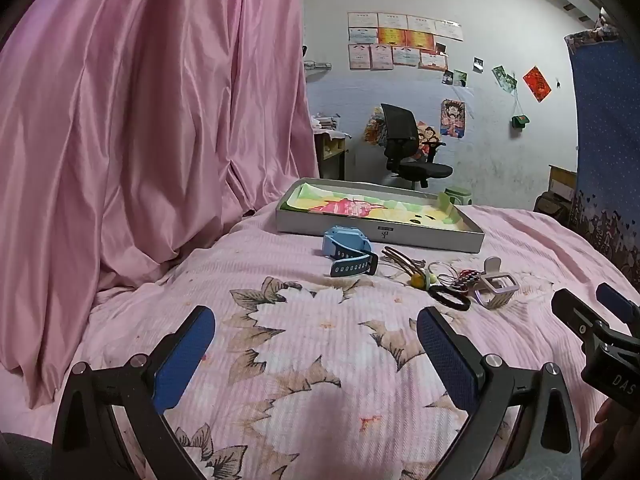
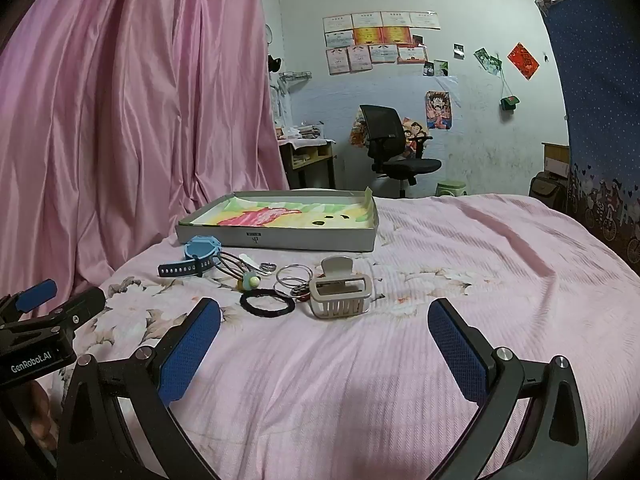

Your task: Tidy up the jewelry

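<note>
A shallow grey box point(image 1: 380, 231) point(image 2: 280, 238) with a colourful paper lining lies on the pink bed. In front of it lie a blue watch point(image 1: 349, 249) point(image 2: 200, 255), thin bangles point(image 1: 402, 261), metal rings point(image 2: 294, 274), a black hair tie point(image 1: 450, 298) point(image 2: 267, 301) and a beige claw clip point(image 1: 494, 286) point(image 2: 340, 290). My left gripper point(image 1: 316, 334) stands open over the floral bedspread, short of the watch. My right gripper point(image 2: 324, 324) is open too, with nothing between its fingers, just short of the hair tie and clip.
A pink curtain point(image 1: 140, 120) hangs along the left. The bedspread point(image 2: 480, 260) stretches to the right. Beyond the bed stand a black office chair point(image 1: 408, 148), a small desk point(image 2: 308, 156) and a blue patterned cloth point(image 2: 600, 120) at the right.
</note>
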A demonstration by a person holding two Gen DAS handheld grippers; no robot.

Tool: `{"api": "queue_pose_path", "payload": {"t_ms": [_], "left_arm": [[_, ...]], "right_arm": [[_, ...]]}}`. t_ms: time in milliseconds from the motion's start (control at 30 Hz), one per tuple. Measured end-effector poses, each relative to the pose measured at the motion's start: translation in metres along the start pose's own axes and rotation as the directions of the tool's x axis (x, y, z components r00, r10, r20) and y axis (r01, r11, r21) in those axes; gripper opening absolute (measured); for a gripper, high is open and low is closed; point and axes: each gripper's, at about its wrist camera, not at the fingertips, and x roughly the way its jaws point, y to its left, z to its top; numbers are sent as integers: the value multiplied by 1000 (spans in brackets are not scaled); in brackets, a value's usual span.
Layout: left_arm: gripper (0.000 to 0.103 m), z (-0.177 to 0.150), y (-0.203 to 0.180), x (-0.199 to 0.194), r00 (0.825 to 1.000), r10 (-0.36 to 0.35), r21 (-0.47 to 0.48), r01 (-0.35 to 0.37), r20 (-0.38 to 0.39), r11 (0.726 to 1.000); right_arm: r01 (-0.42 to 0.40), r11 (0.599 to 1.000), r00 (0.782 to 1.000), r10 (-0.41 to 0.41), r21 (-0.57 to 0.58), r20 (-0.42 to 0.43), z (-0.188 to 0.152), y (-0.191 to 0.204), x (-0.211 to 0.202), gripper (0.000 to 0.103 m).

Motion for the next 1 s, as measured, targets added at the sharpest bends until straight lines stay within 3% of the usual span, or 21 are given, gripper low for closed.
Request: {"api": "queue_pose_path", "payload": {"t_ms": [1000], "left_arm": [[102, 0, -2, -1, 1000, 8, 0, -8, 2, 1000]], "right_arm": [[2, 1000, 1000, -2, -4, -2, 0, 0, 0, 102]]}}
